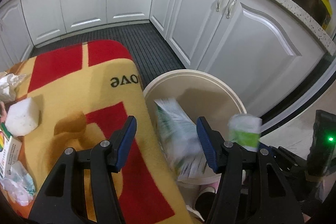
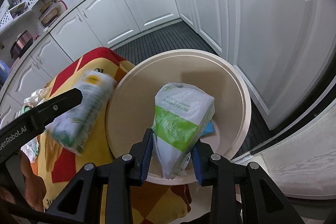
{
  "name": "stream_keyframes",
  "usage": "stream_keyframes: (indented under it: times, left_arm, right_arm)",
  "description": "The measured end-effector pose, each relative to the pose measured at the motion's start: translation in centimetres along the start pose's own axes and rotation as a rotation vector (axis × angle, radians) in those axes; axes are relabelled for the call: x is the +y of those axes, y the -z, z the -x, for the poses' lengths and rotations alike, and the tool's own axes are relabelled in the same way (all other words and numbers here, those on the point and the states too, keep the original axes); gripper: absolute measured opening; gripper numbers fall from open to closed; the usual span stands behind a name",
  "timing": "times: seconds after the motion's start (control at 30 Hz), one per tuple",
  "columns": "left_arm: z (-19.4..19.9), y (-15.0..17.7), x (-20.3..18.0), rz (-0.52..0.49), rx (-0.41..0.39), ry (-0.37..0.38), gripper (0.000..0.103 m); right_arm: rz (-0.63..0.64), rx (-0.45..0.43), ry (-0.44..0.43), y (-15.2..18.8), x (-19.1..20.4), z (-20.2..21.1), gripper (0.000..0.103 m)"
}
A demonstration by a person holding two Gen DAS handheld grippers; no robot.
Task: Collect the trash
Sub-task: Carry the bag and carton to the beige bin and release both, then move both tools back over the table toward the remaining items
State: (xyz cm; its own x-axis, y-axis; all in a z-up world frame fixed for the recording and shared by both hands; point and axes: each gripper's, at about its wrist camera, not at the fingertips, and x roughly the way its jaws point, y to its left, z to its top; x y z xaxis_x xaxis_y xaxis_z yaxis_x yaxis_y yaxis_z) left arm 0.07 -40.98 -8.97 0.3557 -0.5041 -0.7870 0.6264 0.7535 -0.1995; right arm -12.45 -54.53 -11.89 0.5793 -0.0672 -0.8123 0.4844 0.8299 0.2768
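My left gripper (image 1: 167, 121) hangs open at the table's edge, over the near rim of a cream round bin (image 1: 189, 74). A motion-blurred green and white pack (image 1: 178, 135) lies between its blue pads, close to the right one and apart from the left. My right gripper (image 2: 172, 140) is open above the same bin (image 2: 241, 98). The narrow end of a green and white tissue pack (image 2: 180, 114) sits loosely between its pads. The right wrist view also has one left finger (image 2: 61, 103) beside the blurred pack (image 2: 84, 110).
A yellow and red blanket (image 1: 84, 98) covers the table, with crumpled tissue (image 1: 8, 83), a white block (image 1: 22, 119), a printed box (image 1: 8, 150) and wrappers (image 1: 19, 184) at its left. White cabinets (image 1: 241, 39) stand behind the bin. A blue item (image 2: 210, 127) lies inside it.
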Motion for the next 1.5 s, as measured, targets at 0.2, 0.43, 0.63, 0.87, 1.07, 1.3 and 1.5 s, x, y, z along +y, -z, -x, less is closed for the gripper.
stream_keyframes:
  times: [0.2, 0.43, 0.63, 0.87, 1.07, 1.3, 1.5]
  left_arm:
    - [0.4, 0.2, 0.2, 0.010, 0.000, 0.010, 0.070]
    - [1.6, 1.0, 0.7, 0.013, -0.017, -0.024, 0.070]
    - [3.3, 1.6, 1.5, 0.010, -0.052, -0.067, 0.070]
    - [5.5, 2.4, 3.3, 0.028, -0.077, -0.103, 0.070]
    - [7.5, 3.7, 5.7, 0.054, -0.088, -0.136, 0.070]
    - [10.2, 5.0, 9.7, 0.100, -0.103, -0.181, 0.070]
    - [12.2, 6.4, 13.2, 0.127, -0.110, -0.255, 0.070]
  right_arm:
    - [-0.023, -0.007, 0.015, 0.1, -0.8, 0.4, 0.050]
    - [-0.046, 0.001, 0.000, 0.7, -0.9, 0.8, 0.051]
    - [-0.009, -0.010, -0.010, 1.1, 0.9, 1.5, 0.051]
    - [0.037, -0.025, -0.030, 1.6, 3.3, 2.6, 0.058]
    - [0.080, -0.038, -0.058, 2.1, 6.0, 3.6, 0.060]
    - [0.141, -0.026, -0.101, 2.7, 9.6, 3.5, 0.064]
    - [0.196, -0.007, -0.142, 3.6, 13.0, 3.0, 0.064]
